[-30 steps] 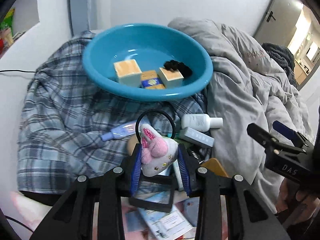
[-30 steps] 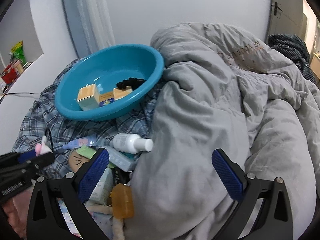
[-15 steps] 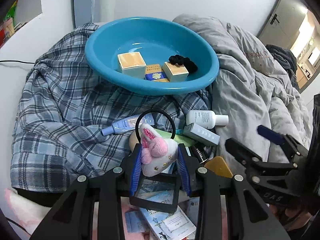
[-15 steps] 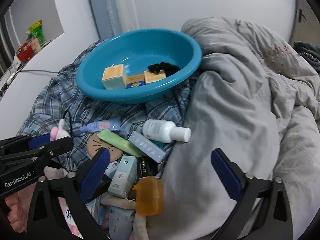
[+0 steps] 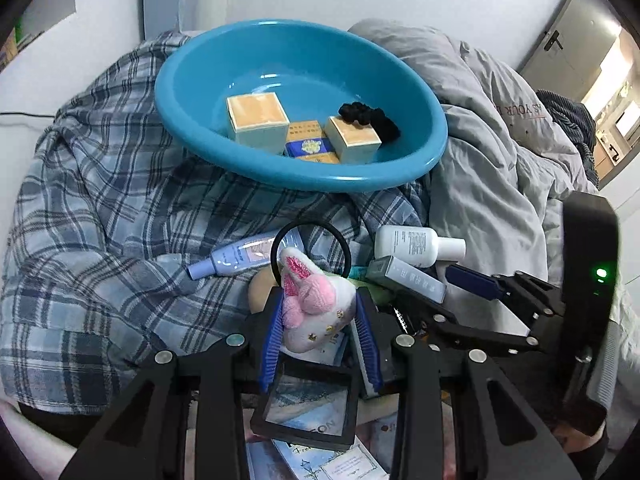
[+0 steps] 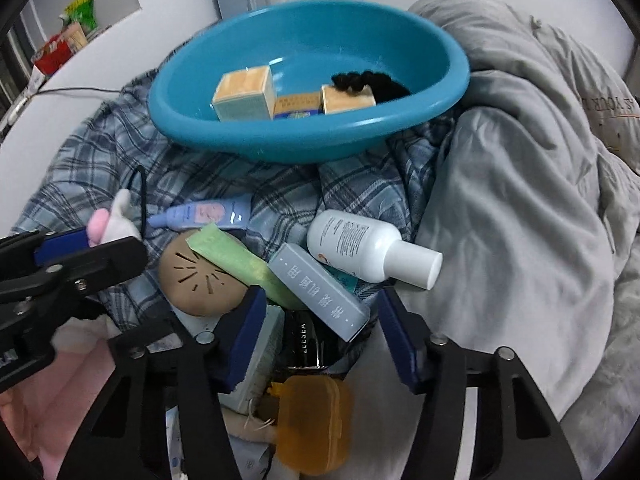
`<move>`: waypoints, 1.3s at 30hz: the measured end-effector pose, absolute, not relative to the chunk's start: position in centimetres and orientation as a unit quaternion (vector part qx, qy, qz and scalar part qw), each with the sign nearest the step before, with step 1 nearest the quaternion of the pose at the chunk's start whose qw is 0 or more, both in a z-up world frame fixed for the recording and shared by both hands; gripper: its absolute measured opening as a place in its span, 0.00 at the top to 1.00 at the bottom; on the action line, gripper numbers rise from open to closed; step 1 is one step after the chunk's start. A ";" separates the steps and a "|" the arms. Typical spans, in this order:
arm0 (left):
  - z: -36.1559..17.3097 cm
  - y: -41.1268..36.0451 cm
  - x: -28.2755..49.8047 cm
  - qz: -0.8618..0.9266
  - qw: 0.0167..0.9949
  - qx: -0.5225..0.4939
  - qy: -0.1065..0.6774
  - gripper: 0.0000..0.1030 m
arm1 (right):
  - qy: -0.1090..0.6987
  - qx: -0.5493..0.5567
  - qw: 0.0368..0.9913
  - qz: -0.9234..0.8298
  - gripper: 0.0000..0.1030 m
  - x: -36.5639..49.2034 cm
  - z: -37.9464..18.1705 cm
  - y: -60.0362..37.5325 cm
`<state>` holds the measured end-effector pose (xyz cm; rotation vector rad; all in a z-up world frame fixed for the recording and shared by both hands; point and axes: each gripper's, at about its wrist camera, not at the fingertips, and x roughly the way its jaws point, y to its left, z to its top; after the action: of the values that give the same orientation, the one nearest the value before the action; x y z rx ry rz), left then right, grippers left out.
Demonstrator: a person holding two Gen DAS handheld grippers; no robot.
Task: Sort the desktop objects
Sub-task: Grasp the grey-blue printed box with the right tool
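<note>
Left gripper (image 5: 318, 330) clamped on white-pink plush bunny hair tie (image 5: 314, 304), black elastic loop sticking up past tips. Teal plastic basin (image 5: 240, 152) well ahead, holding boxes. Right gripper (image 6: 318, 334) closing, pads not yet touching; grey-blue rectangular carton (image 6: 318, 296) lies between jaws, white plastic bottle (image 6: 360, 246) just ahead.

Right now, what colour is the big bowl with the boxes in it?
The bowl is teal blue all over, plain, no pattern. The left wrist view shows it best.
</note>
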<state>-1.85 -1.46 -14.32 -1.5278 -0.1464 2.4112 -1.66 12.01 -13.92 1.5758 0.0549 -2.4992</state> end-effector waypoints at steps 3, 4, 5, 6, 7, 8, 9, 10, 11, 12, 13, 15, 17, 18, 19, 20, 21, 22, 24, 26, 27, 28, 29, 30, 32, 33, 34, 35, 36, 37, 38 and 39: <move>-14.7 -1.5 -2.0 0.829 0.145 -0.538 -0.057 0.64 | 0.026 0.536 0.081 -0.840 0.45 -2.1 -14.7 12.0; -14.7 -1.4 -2.1 0.828 0.146 -0.539 -0.057 0.64 | 0.029 0.538 0.082 -0.839 0.45 -2.2 -14.9 11.9; -14.6 -1.4 -2.1 0.828 0.146 -0.538 -0.056 0.64 | 0.030 0.539 0.086 -0.837 0.45 -2.3 -15.1 11.7; -14.6 -1.4 -2.1 0.830 0.146 -0.536 -0.054 0.64 | 0.031 0.540 0.090 -0.836 0.45 -2.4 -15.2 11.5; -14.6 -1.3 -2.2 0.832 0.144 -0.533 -0.052 0.64 | 0.033 0.539 0.090 -0.837 0.48 -2.5 -15.3 11.3; -14.6 -1.4 -2.2 0.834 0.141 -0.532 -0.050 0.64 | 0.037 0.539 0.086 -0.837 0.54 -2.6 -15.5 11.2; -14.8 -1.4 -2.3 0.834 0.138 -0.532 -0.050 0.64 | 0.040 0.539 0.084 -0.837 0.56 -2.7 -15.7 11.0; -14.9 -1.6 -2.4 0.834 0.135 -0.532 -0.052 0.64 | 0.041 0.540 0.083 -0.836 0.60 -2.8 -15.9 10.9; -15.1 -1.7 -2.5 0.835 0.132 -0.532 -0.054 0.64 | 0.040 0.542 0.082 -0.835 0.64 -2.8 -16.0 10.9; -15.4 -1.8 -2.6 0.834 0.129 -0.533 -0.056 0.64 | 0.039 0.542 0.080 -0.835 0.66 -2.8 -16.1 10.9; -15.7 -2.0 -2.6 0.833 0.127 -0.535 -0.059 0.64 | 0.038 0.542 0.077 -0.836 0.68 -2.7 -16.1 11.0; -16.1 -2.1 -2.8 0.830 0.128 -0.539 -0.067 0.64 | 0.027 0.542 0.074 -0.837 0.71 -2.5 -15.9 11.3; -16.5 -2.1 -2.9 0.826 0.128 -0.544 -0.071 0.64 | -0.002 0.543 0.073 -0.837 0.74 -2.3 -15.5 12.0; -16.6 -2.1 -2.9 0.826 0.128 -0.544 -0.070 0.64 | -0.020 0.542 0.075 -0.837 0.74 -2.1 -15.0 12.4; -16.6 -2.0 -2.8 0.826 0.128 -0.544 -0.068 0.64 | -0.037 0.539 0.080 -0.838 0.77 -1.9 -14.5 12.8; -16.6 -2.0 -2.8 0.827 0.128 -0.544 -0.067 0.64 | -0.052 0.537 0.087 -0.837 0.82 -1.7 -14.1 13.0; -16.6 -1.9 -2.8 0.827 0.128 -0.544 -0.066 0.64 | -0.068 0.538 0.093 -0.835 0.82 -1.5 -13.7 13.3; -16.6 -1.8 -2.8 0.827 0.128 -0.543 -0.065 0.64 | -0.080 0.540 0.096 -0.832 0.82 -1.3 -13.4 13.4; -16.5 -1.7 -2.8 0.827 0.129 -0.543 -0.063 0.64 | -0.090 0.541 0.100 -0.830 0.82 -0.8 -13.1 13.5; -16.6 -1.6 -2.8 0.827 0.127 -0.544 -0.060 0.64 | -0.086 0.539 0.098 -0.832 0.82 -0.3 -13.0 13.4; -16.6 -1.5 -2.9 0.827 0.127 -0.545 -0.060 0.64 | -0.081 0.539 0.098 -0.833 0.82 -0.1 -13.0 13.2; -16.7 -1.5 -2.9 0.826 0.127 -0.546 -0.059 0.64 | -0.078 0.539 0.097 -0.833 0.82 0.2 -13.2 13.3; -16.9 -1.4 -2.9 0.825 0.128 -0.548 -0.059 0.64 | -0.077 0.541 0.098 -0.832 0.82 0.3 -13.5 13.2; -17.0 -1.3 -3.0 0.824 0.128 -0.549 -0.058 0.64 | -0.076 0.543 0.101 -0.830 0.82 0.1 -13.8 13.0; -17.3 -1.1 -3.0 0.821 0.130 -0.553 -0.056 0.64 | -0.074 0.547 0.103 -0.827 0.82 -0.2 -14.5 12.4; -17.4 -1.0 -2.9 0.820 0.132 -0.554 -0.053 0.64 | -0.072 0.544 0.099 -0.830 0.82 -0.4 -14.8 12.2; -17.5 -0.8 -2.9 0.820 0.135 -0.554 -0.050 0.64 | -0.058 0.541 0.095 -0.833 0.82 -0.3 -14.8 11.8; -17.5 -0.6 -2.8 0.821 0.137 -0.553 -0.046 0.64 | -0.038 0.538 0.089 -0.837 0.82 -0.2 -14.7 11.3; -17.5 -0.6 -2.7 0.821 0.137 -0.552 -0.044 0.64 | -0.022 0.531 0.088 -0.843 0.82 0.0 -14.5 10.9; -17.6 -0.5 -2.7 0.821 0.136 -0.553 -0.043 0.64 | -0.018 0.525 0.089 -0.846 0.82 0.1 -14.4 10.7; -17.8 -0.5 -2.8 0.820 0.135 -0.554 -0.045 0.64 | -0.023 0.524 0.089 -0.846 0.82 0.0 -14.6 10.7; -18.0 -0.6 -2.8 0.818 0.134 -0.557 -0.047 0.64 | -0.035 0.526 0.089 -0.845 0.82 -0.3 -14.9 10.9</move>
<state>-2.83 -0.61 -18.04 -1.6139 -0.1354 2.3723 -0.26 10.85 -14.93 1.5661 -0.1039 -2.5144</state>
